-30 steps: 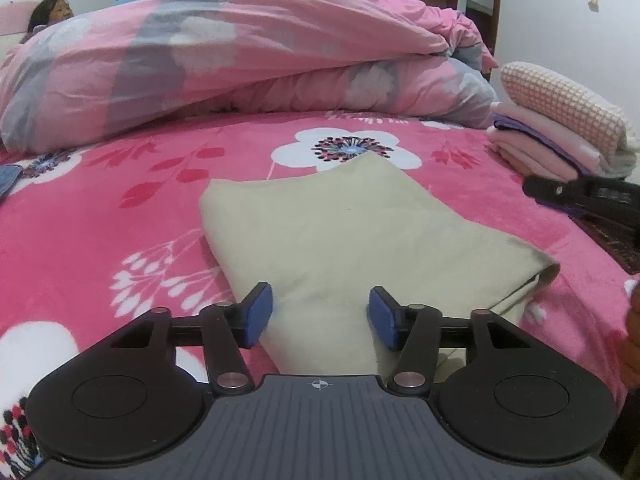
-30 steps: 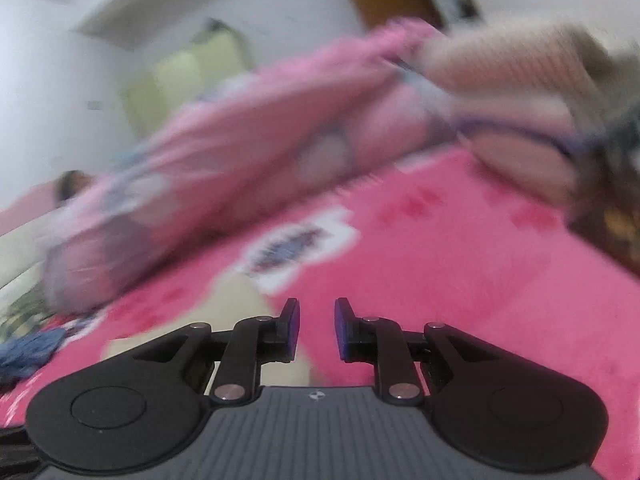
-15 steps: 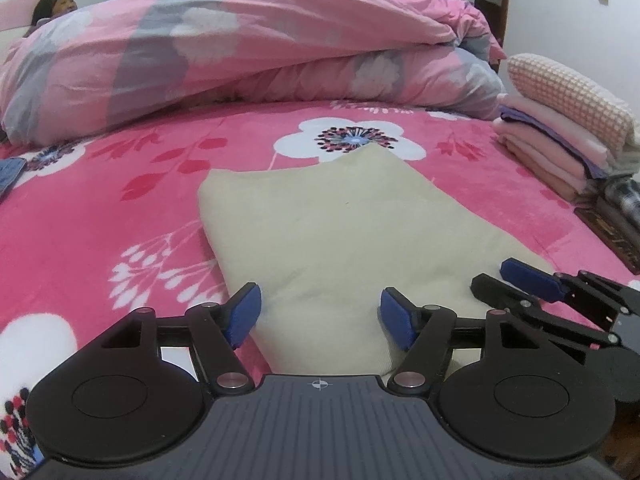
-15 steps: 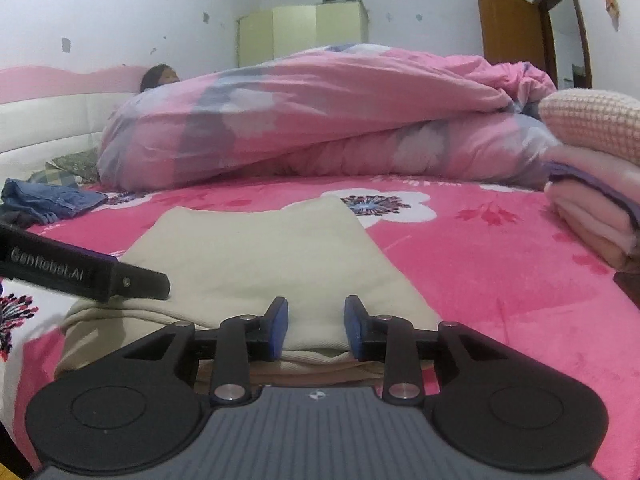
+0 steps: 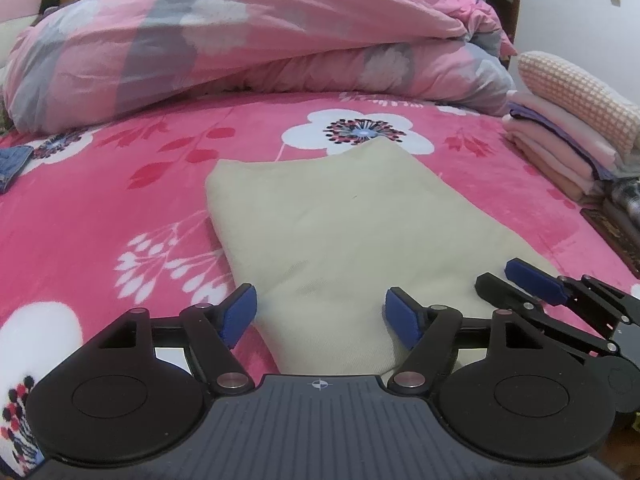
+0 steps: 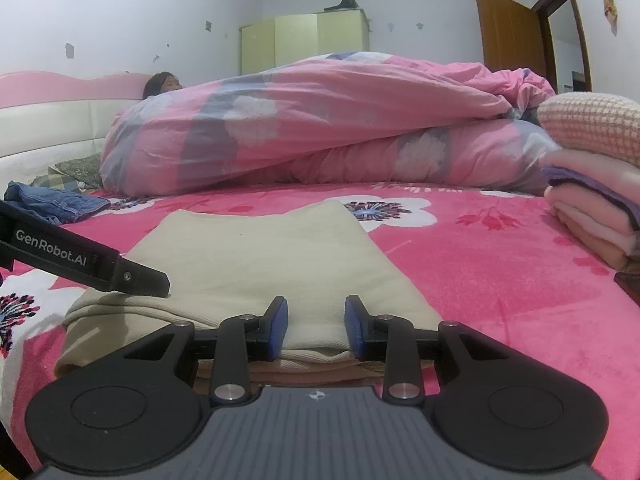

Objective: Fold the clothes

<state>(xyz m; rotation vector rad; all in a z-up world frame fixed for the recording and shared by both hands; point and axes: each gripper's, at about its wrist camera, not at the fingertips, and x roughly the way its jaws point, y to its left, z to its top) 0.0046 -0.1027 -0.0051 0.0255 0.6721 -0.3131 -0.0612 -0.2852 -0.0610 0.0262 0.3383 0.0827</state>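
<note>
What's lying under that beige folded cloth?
The beige cloth lies on the pink flowered blanket. At its near edge more beige layers show underneath; anything further beneath is covered.

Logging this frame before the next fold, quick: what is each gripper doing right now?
Left gripper: open, empty, at the near edge of the beige folded garment.
Right gripper: open, empty, fingers either side of that garment's near edge.

A pink floral blanket (image 5: 100,208) covers the bed, and a bulky pink-and-grey duvet (image 6: 320,128) lies heaped across the far side with a person's head (image 6: 160,84) showing just beyond it by the padded headboard (image 6: 52,108). At the left edge sits a crumpled pair of jeans (image 6: 52,202). Against the back wall stands a pale green wardrobe (image 6: 304,40), with a brown door (image 6: 508,36) to its right.
</note>
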